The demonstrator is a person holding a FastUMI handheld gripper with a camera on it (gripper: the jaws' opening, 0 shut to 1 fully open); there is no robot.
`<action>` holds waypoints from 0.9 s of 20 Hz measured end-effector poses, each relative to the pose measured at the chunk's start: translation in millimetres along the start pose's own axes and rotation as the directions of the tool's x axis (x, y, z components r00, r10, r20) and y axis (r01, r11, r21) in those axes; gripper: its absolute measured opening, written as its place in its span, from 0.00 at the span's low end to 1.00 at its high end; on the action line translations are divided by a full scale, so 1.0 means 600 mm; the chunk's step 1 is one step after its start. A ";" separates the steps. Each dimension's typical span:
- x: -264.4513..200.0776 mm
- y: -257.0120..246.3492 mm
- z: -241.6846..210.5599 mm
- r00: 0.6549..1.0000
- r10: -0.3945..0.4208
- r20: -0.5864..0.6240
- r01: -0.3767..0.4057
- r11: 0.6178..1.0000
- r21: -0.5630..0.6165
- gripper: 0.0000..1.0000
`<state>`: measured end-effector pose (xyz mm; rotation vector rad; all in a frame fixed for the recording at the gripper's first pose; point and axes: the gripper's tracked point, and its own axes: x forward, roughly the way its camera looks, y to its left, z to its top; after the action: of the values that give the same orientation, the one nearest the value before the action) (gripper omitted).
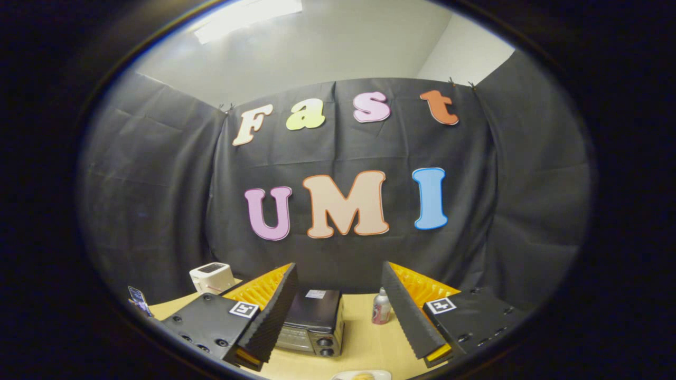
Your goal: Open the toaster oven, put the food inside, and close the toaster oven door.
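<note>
The gripper (338, 316) is held above a tan table (364, 343), its two ribbed fingers (272, 316) spread wide apart and holding nothing. Between and beyond them sits a black toaster oven (312, 322), door closed, with a small bottle (380, 307) just beside it. A plate of food (362, 375) lies nearest, between the fingertips, and a white box (211, 277) stands far back.

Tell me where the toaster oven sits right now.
In the gripper view, the toaster oven stands on the wooden table, beyond the open gripper and behind its left finger, with a small bottle to its right.
</note>
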<state>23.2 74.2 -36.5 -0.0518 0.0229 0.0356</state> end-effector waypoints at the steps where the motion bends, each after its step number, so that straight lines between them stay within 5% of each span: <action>1: 0.007 0.014 -0.009 1.000 0.010 -0.007 -0.010 1.000 0.004 0.99; 18: 0.107 0.235 -0.280 0.990 0.085 -0.109 -0.083 0.996 0.025 0.99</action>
<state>78.8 208.5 -213.0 -0.0327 0.1352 0.1166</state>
